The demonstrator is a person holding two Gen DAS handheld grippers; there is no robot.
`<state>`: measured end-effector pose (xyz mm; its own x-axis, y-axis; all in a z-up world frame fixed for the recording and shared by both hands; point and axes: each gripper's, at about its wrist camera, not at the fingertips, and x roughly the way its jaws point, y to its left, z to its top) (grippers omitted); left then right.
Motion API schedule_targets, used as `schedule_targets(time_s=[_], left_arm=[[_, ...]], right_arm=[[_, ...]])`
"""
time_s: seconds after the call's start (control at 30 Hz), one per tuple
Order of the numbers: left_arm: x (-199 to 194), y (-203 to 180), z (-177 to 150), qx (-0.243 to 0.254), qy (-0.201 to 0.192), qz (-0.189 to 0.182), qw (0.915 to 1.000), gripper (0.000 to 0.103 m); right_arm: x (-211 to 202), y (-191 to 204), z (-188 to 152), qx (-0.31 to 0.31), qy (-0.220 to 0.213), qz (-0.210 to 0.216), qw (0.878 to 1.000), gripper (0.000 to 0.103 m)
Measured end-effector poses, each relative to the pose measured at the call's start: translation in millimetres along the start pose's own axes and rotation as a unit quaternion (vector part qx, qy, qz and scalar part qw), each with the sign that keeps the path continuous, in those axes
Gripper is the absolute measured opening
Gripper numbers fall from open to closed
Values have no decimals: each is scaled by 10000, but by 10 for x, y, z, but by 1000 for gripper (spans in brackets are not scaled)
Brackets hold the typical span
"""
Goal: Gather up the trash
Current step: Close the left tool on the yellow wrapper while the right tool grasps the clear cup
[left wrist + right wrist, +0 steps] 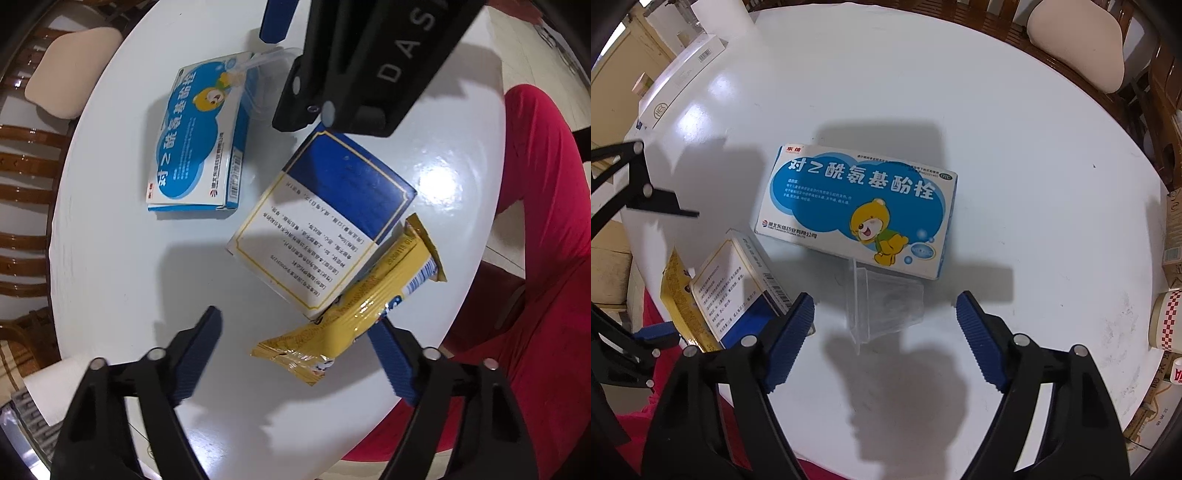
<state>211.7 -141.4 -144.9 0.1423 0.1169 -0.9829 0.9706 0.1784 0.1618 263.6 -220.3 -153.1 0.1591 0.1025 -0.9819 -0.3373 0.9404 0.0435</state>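
A yellow snack wrapper [354, 306] lies on the white round table [110, 258], partly against a blue-and-white box with a gold border [325, 214]. My left gripper [295, 328] points down over the wrapper's lower end, open, its left pad well clear of the wrapper. A clear plastic cup [886, 306] lies on its side just below the bear-printed blue medicine box [860, 210]. My right gripper [886, 310] is open with the cup between its pads, neither touching it. The left wrist view shows the bear box [199, 140] and the right gripper's blue finger [275, 18].
A person's red trousers [546, 258] are at the table's near edge. Wooden chairs with a beige cushion [1075, 48] stand around the far side. A white carton [683, 77] sits at one table edge, and a red-checked paper cup [1167, 321] among cartons at another.
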Motion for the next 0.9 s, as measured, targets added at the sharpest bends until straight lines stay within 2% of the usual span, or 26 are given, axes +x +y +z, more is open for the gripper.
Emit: schedule_targets(time_s=[0.03,0.2,0.37,0.57,0.67,0.73,0.9], left_arm=[[8,2,-6,-23,7,-8,10000,70],[20,-33,-36,-124,-14,137,9998,57],[-11,-166,-66,-271,-15,204,9994,52],[-36,-301,-143,-597,101,79,9981,44],[-48,-366,-202,-793,166,-38,9967,38],[-47,-363,-230,-1052,201,-171,9941,33],[-51,-364,-245,-1595,286,-346,9862,32]], right_arm=[[14,-5,4,5,23,8,10000,66],[74,-17,43,12,4,-87,10000,59],[77,-53,92,64,-70,-114,9999,42],[50,-76,49,138,-127,-104,9998,41],[22,-75,12,187,-176,-94,9996,35],[-11,-90,-15,227,-182,-113,9995,33],[-19,-94,-85,279,-173,-146,9994,33]])
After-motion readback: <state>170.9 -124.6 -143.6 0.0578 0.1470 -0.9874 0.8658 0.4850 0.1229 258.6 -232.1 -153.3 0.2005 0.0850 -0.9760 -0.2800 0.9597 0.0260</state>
